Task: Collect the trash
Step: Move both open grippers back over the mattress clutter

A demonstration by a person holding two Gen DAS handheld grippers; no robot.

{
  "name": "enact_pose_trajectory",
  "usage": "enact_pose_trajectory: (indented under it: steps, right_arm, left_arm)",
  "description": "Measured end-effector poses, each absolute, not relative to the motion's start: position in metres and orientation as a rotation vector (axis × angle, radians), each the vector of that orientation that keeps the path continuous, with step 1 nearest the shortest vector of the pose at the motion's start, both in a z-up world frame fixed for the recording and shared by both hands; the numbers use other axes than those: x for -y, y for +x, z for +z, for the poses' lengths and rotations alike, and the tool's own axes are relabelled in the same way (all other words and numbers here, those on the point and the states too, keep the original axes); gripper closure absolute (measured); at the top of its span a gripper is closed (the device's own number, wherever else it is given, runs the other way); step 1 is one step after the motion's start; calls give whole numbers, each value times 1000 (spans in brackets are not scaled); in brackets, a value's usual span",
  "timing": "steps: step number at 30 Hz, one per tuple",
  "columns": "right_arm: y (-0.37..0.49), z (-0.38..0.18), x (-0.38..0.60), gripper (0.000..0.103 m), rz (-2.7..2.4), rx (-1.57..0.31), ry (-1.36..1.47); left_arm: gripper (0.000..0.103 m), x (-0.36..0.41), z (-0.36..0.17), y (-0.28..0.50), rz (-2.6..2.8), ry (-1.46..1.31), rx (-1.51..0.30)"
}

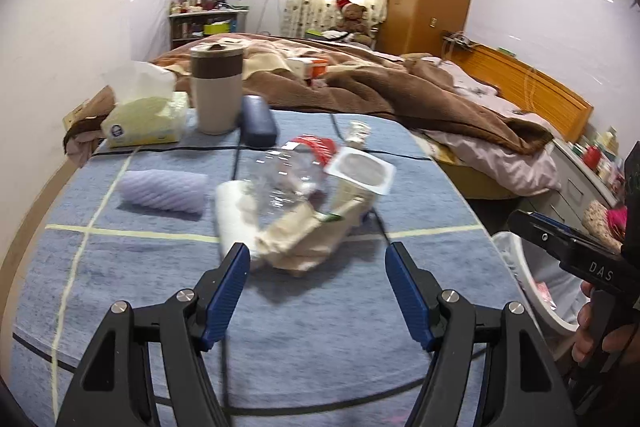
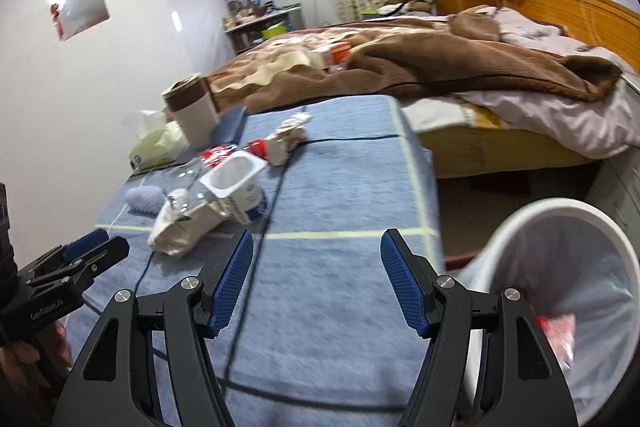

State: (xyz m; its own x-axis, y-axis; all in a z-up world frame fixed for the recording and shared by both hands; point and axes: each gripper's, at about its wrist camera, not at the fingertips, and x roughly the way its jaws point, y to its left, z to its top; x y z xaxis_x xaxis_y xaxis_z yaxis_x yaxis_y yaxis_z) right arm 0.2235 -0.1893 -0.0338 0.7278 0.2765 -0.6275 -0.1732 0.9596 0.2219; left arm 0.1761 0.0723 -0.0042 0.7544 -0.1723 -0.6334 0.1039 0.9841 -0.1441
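Observation:
A pile of trash lies on the blue tablecloth (image 1: 320, 307): a clear plastic bottle (image 1: 288, 175) with a red label, a white yogurt cup (image 1: 360, 173), a crumpled beige paper bag (image 1: 304, 239), a white tissue roll (image 1: 232, 211) and a small crumpled wrapper (image 1: 358, 133). My left gripper (image 1: 318, 255) is open, empty, just short of the paper bag. My right gripper (image 2: 316, 243) is open and empty over the cloth, right of the yogurt cup (image 2: 236, 183) and the paper bag (image 2: 184, 227). A white lined trash bin (image 2: 560, 287) stands at the table's right, with something red inside.
At the table's back stand a beige cup with a brown band (image 1: 216, 87), a tissue pack (image 1: 144, 119), a dark blue case (image 1: 258, 121) and a ribbed lilac object (image 1: 164, 191). Behind is a bed with a brown blanket (image 1: 360, 83). A black cable (image 2: 256, 267) crosses the cloth.

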Motion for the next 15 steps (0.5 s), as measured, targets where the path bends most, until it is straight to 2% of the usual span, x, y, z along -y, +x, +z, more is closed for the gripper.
enact_pose_trajectory:
  steps: [15]
  right_arm:
    - [283, -54, 128, 35, 385, -771, 61]
  left_arm:
    - [31, -129, -39, 227, -65, -182, -808]
